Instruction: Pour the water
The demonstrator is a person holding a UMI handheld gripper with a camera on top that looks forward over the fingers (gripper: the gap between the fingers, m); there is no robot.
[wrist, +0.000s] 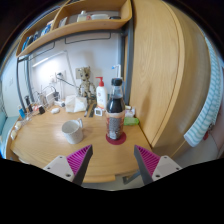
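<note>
The gripper (113, 158) is spread wide, holding nothing. The bottle (115, 112) stands upright straight ahead, beyond the fingertips and centred on the gap between them. The cup (72, 127) sits left of the bottle, slightly apart.

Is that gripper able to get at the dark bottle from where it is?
Probably yes. The gripper is open, and the dark bottle stands upright on the wooden desk just ahead of its fingers, with nothing between. The white mug sits aside.

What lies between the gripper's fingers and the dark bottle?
Only bare wooden desk, per the gripper view: the open gripper points at the bottle on its pink coaster.
</note>
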